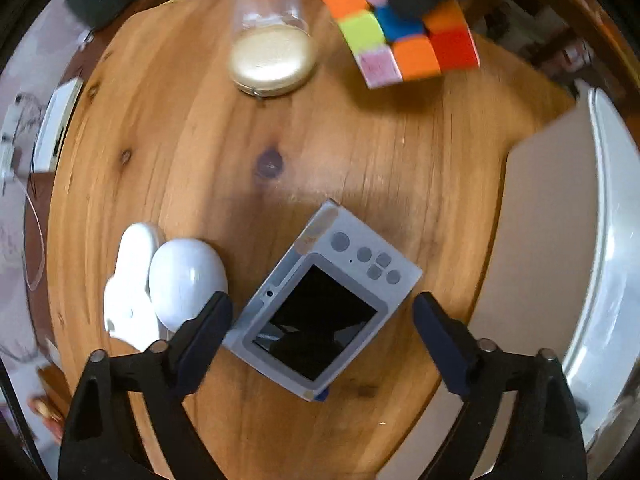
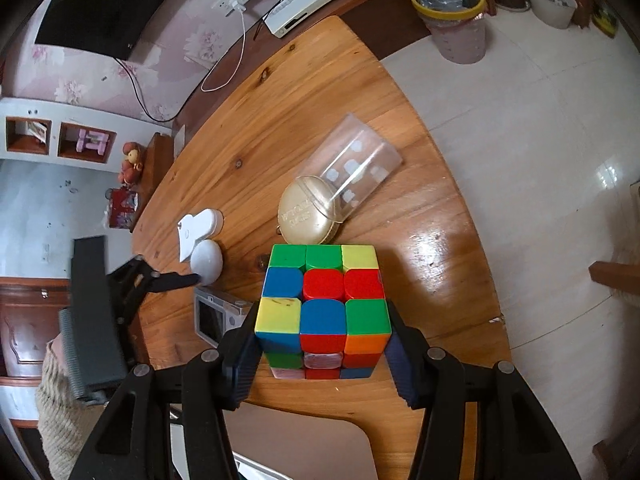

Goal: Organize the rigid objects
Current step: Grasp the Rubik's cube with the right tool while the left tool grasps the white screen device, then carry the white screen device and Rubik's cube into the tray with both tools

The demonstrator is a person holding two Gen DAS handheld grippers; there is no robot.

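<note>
Two tongs over bench (image 1: 360,152): right tongs (image 2: 324,344) clamped on cube (image 2: 322,304), left tongs (image 1: 322,320) spread wide, straddling camera (image 1: 320,304) lying flat beside white earbud case (image 1: 186,280).

A multicoloured puzzle cube (image 2: 323,304) is held above the wooden table — clamped on two sides. A grey digital camera (image 1: 326,306) is laid screen-up, just beside a white case (image 1: 186,282).
</note>
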